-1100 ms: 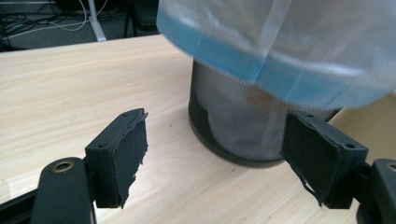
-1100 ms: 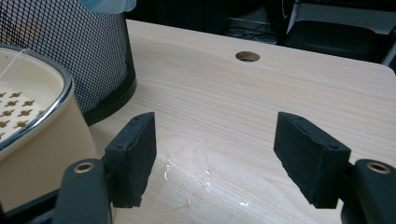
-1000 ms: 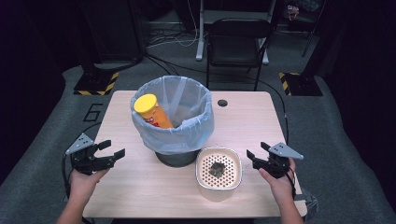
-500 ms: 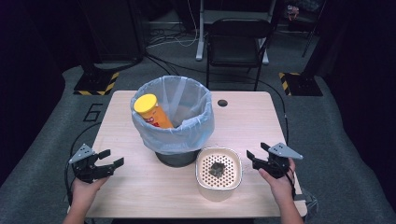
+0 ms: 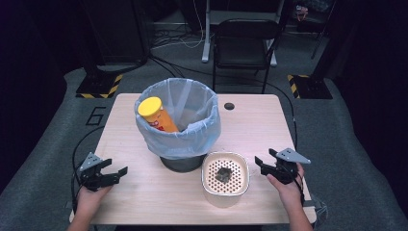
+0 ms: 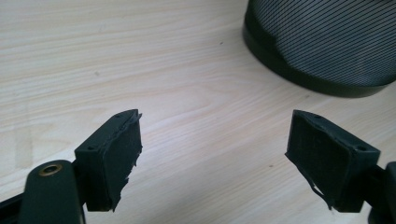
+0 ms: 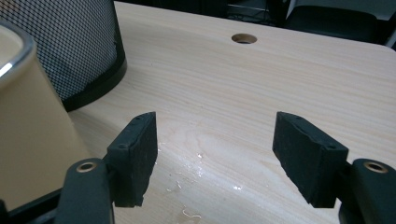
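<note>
Yellow chip can (image 5: 156, 114) sits tilted inside lined waste bin (image 5: 178, 122) at table (image 5: 250, 125) centre — disposal judged partly done. Cream container (image 5: 225, 178) just in front of bin holds small dark scrap (image 5: 224, 174), likely next to go. Left gripper (image 5: 111, 174) near table's left edge, fingers (image 6: 112, 158) just opening, empty. Right gripper (image 5: 262, 166) beside container — fingers (image 7: 135, 156) apart, grasping nothing.

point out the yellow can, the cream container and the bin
yellow can (image 5: 149, 107), high view, on its yellow lid
cream container (image 5: 225, 198), high view, on its front wall
bin (image 6: 327, 42), left gripper view, on its mesh wall
</note>
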